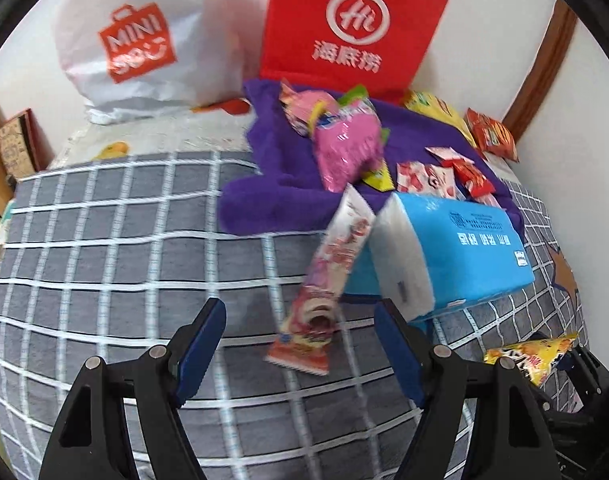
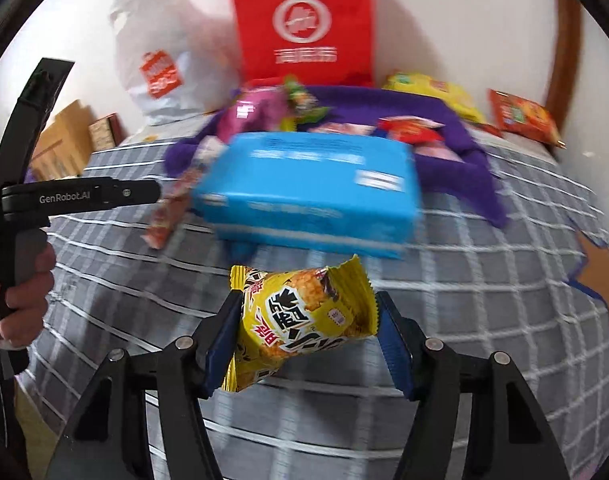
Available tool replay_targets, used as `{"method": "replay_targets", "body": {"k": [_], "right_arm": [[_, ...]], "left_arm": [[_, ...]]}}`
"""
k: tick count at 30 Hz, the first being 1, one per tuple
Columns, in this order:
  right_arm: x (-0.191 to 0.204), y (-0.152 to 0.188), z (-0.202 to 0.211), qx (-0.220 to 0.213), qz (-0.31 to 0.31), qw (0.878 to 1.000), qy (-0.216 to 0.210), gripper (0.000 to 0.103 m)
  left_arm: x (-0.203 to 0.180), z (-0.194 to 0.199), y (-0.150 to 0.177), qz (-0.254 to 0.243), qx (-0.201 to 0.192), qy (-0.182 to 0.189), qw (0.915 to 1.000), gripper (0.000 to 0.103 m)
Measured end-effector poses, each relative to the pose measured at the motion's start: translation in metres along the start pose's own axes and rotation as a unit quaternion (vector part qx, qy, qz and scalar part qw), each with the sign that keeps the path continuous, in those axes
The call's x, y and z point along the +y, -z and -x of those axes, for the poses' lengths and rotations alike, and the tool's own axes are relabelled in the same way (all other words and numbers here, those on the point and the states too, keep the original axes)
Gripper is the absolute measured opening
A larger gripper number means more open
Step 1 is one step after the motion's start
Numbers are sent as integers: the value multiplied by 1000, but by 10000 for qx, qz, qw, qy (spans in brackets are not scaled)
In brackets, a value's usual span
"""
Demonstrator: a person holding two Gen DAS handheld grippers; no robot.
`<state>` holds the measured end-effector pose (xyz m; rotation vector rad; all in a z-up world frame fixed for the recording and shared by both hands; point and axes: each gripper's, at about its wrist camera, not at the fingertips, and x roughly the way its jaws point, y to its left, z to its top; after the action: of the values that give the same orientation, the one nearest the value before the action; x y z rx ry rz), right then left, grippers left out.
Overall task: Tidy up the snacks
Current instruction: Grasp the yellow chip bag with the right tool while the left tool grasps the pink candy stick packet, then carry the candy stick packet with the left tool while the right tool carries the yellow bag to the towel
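My left gripper (image 1: pixel 300 344) is open, its jaws wide apart. A long pink-and-white snack packet (image 1: pixel 328 280) lies between and just ahead of them on the checked bedcover, leaning on a blue tissue pack (image 1: pixel 456 248). My right gripper (image 2: pixel 308 328) is shut on a yellow snack bag (image 2: pixel 304 320) and holds it above the bedcover; the bag also shows at the right edge of the left wrist view (image 1: pixel 532 354). More snacks lie on a purple towel (image 1: pixel 280 160): a pink bag (image 1: pixel 348 148) and small red-and-white packets (image 1: pixel 444 176).
A red paper bag (image 1: pixel 352 28) and a white MINISO plastic bag (image 1: pixel 140 40) stand against the back wall. Yellow (image 2: pixel 436 92) and orange (image 2: pixel 524 114) snack bags lie at the far right by a wooden frame. The left gripper's handle and hand (image 2: pixel 24 280) are at the left.
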<state>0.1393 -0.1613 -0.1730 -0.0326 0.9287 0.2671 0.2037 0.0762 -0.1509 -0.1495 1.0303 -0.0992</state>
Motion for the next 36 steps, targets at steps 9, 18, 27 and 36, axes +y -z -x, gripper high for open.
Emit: {"method": "replay_targets", "body": {"k": [9, 18, 27, 36], "right_arm": [[-54, 15, -8, 67, -563, 9971, 508, 64], [-65, 5, -18, -102, -638, 9961, 599, 64], [-67, 4, -26, -338, -711, 9950, 613, 64], [-64, 1, -33, -261, -638, 9945, 787, 65]], "left_arm": [[-12, -27, -1, -67, 3, -66, 10000, 62], [-2, -33, 0, 233, 38, 63, 9997, 24], [-5, 6, 26, 241, -50, 174, 9995, 22], [0, -9, 44, 224, -212, -95, 9995, 24]]}}
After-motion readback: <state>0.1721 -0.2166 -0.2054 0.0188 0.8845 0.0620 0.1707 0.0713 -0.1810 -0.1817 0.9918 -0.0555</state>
